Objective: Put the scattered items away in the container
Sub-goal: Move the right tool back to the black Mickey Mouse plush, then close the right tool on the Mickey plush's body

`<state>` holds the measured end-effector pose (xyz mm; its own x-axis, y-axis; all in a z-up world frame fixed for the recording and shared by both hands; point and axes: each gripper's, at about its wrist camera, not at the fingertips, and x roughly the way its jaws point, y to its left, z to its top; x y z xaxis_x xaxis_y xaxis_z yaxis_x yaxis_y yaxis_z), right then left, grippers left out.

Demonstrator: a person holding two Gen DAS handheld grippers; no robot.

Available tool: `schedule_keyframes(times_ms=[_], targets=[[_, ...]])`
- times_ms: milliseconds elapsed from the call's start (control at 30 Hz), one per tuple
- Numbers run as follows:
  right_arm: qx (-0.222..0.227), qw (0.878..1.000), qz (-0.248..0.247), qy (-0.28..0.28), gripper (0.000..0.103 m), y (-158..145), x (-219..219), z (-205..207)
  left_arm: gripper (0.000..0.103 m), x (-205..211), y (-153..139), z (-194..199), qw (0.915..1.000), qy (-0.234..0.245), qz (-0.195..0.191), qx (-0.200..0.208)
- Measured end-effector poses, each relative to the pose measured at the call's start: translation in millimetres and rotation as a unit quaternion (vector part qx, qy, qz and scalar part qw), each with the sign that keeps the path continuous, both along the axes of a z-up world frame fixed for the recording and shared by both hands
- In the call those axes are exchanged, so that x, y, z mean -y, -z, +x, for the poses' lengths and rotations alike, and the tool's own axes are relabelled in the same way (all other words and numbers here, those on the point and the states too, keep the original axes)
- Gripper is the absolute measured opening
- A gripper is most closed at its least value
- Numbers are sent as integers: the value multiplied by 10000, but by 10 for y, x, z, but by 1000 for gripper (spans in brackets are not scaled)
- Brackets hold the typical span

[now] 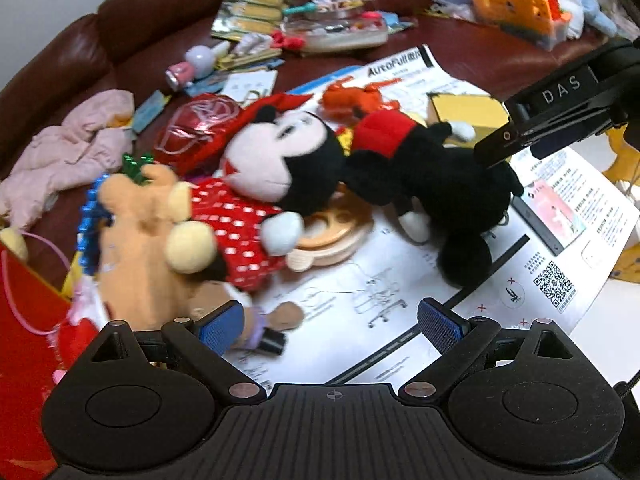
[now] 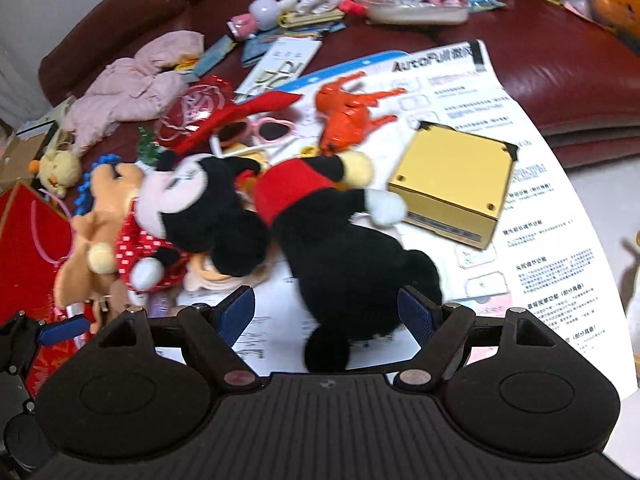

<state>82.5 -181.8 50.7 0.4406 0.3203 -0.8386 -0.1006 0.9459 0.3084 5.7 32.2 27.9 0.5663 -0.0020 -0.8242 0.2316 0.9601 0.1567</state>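
Landmark: large white printed instruction sheet point(image 2: 532, 200) spread on the dark red leather sofa point(image 2: 560, 80). Black plush mouse in red shorts point(image 2: 340, 240) lies face down on the sheet's middle. Polka-dot-dressed plush mouse point(image 1: 256, 184) lies at the sheet's left edge, touching the first. Yellow cardboard box point(image 2: 452, 184) rests on the sheet, right of the black plush. No container can be identified with certainty.

Right gripper point(image 2: 326, 312): jaws wide apart, straddling the black plush's head end, pads not pressing. Left gripper point(image 1: 332, 320): jaws wide apart over the sheet's near edge, holding nothing.
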Motion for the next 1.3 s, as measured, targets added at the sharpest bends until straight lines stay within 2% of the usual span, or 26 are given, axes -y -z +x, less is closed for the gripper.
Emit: schedule_keyframes(times_ms=[233, 367, 467, 567, 600, 633, 667, 733, 867, 967, 1000, 1067, 1133, 1200, 1300], targets=[[-99, 9998, -42, 142, 82, 235, 245, 117, 99, 322, 333, 174, 9990, 399, -2, -178], [271, 9979, -398, -436, 82, 300, 311, 63, 99, 507, 468, 300, 9975, 679, 103, -170], [630, 9890, -896, -991, 81, 367, 341, -20, 99, 628, 515, 410, 9954, 934, -1, -211], [714, 9841, -1088, -1210, 67, 460, 400, 0, 99, 772, 578, 498, 9918, 1251, -58, -260], [685, 9842, -1083, -1219, 57, 493, 422, 26, 99, 817, 603, 515, 9904, 1354, -49, -267], [646, 9848, -1069, -1210, 51, 522, 448, 54, 99, 868, 637, 536, 9890, 1453, -12, -269], [576, 9858, -1045, -1184, 50, 553, 482, 92, 99, 909, 672, 556, 9881, 1515, 45, -277], [408, 9891, -877, -1106, 50, 596, 550, 151, 99, 984, 742, 594, 9861, 1626, 118, -336], [118, 9974, -139, -693, 50, 635, 743, 224, 99, 1062, 841, 659, 9840, 1732, 164, -397], [25, 9986, 225, -475, 51, 638, 783, 274, 95, 1081, 882, 730, 9842, 1716, 260, -366], [72, 9985, 165, -511, 51, 633, 764, 273, 93, 1076, 890, 758, 9843, 1699, 339, -323], [231, 9968, -372, -672, 50, 645, 674, 243, 87, 1033, 906, 808, 9844, 1674, 434, -330], [341, 9947, -678, -701, 50, 688, 649, 230, 81, 965, 919, 861, 9844, 1655, 422, -416], [302, 9973, -478, -459, 50, 721, 720, 279, 79, 935, 943, 907, 9840, 1668, 396, -494], [154, 9998, 133, 44, 50, 775, 814, 398, 80, 982, 955, 948, 9819, 1789, 421, -467]])
